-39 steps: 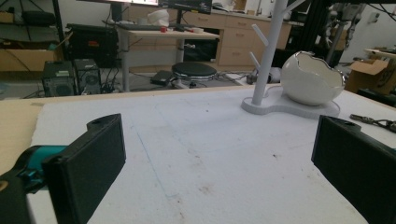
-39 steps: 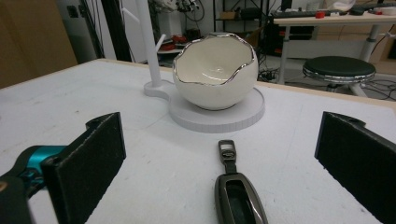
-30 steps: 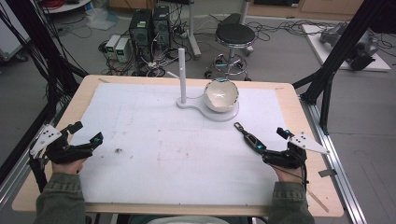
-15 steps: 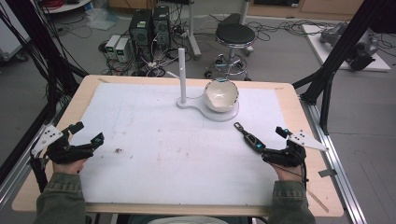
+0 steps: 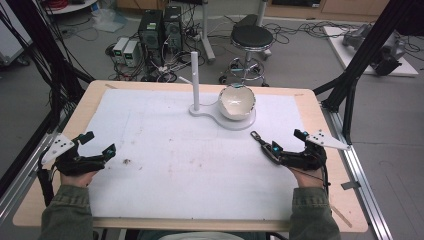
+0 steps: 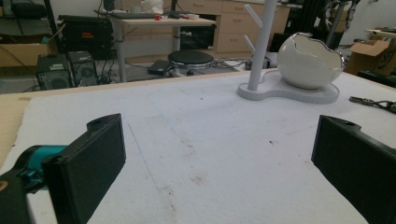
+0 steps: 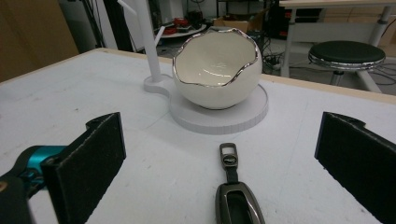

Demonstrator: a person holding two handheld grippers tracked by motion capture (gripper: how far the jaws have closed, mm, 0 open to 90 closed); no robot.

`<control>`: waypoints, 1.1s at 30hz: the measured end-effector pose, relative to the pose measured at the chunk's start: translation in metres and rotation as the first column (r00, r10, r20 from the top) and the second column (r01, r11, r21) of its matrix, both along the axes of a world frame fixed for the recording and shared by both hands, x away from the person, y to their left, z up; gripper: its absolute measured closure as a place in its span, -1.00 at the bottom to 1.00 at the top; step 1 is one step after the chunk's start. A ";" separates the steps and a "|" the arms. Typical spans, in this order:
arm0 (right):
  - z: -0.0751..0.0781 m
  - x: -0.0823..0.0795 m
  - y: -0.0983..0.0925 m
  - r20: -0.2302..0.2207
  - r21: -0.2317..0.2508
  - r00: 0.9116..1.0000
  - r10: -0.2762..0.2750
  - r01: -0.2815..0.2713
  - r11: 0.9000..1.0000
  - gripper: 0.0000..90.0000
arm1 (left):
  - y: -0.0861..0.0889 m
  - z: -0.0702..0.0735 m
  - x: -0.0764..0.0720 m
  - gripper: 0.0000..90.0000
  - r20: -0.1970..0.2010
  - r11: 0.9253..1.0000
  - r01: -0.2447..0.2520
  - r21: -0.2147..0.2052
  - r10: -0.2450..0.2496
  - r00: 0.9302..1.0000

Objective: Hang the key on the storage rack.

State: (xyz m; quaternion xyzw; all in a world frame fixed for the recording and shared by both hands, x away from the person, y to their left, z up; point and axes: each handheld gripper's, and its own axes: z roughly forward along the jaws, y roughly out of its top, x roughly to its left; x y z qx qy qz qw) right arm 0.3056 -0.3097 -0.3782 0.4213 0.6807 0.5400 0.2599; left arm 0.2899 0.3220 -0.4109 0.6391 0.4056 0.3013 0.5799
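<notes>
I have the left tongs (image 5: pixel 97 144) low over the near left part of the counter (image 5: pixel 85 102), held in the person's left hand (image 5: pixel 75 167). Their jaws stand wide apart with nothing between them; in the left gripper view I see only the stained white mat (image 6: pixel 196 140) in the gap.

The right tongs (image 5: pixel 285 142) sit at the near right, gripped by the right hand (image 5: pixel 305 172), and they too are spread wide and hold nothing. In the right gripper view a dark grey car key fob (image 7: pixel 236 198) lies flat on the mat between the two jaws, touching neither. Its short strap and metal loop point toward the far side. From the high view the key fob (image 5: pixel 264 145) lies just beside the tip of the right tongs, right of the mat's middle.

Farther back stands a white jewellery stand (image 5: pixel 222 116): a flat two-lobed base with an upright post (image 5: pixel 195 80) on its left lobe and a broken-eggshell-shaped bowl (image 5: pixel 237 101) on its right lobe. The bowl (image 7: pixel 217 70) is cream inside with a jagged silver rim, and looks empty from here. It is near the key fob but apart from it, with bare mat between.

On the floor beyond the counter I can see a black round stool (image 5: pixel 251 37) and computer towers (image 5: pixel 160 30).
</notes>
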 end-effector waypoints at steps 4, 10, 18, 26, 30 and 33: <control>0.008 0.006 0.003 -0.012 -0.034 1.000 0.008 -0.008 0.999 -0.98 | 0.001 0.000 0.000 -0.93 0.002 1.000 -0.004 -0.002 0.004 1.000; 0.019 0.016 0.011 -0.025 -0.071 1.000 0.014 -0.015 0.997 -0.98 | 0.001 0.000 0.000 -0.93 0.002 1.000 -0.006 0.000 0.006 1.000; 0.029 0.031 0.025 -0.065 -0.133 0.997 0.041 -0.050 0.990 -0.98 | 0.001 0.000 0.000 -0.93 -0.003 1.000 -0.006 0.003 0.006 1.000; 0.034 0.053 0.033 -0.147 -0.167 0.988 0.051 -0.075 0.983 -0.98 | 0.001 -0.001 0.001 -0.93 -0.002 1.000 -0.007 0.003 0.007 1.000; 0.034 0.063 0.038 -0.181 -0.221 0.982 0.050 -0.090 0.971 -0.98 | 0.001 -0.001 0.001 -0.93 -0.004 1.000 -0.008 0.005 0.008 1.000; 0.034 0.068 0.040 -0.206 -0.234 0.977 0.048 -0.097 0.967 -0.98 | 0.001 -0.001 0.001 -0.93 -0.004 1.000 -0.006 0.004 0.006 1.000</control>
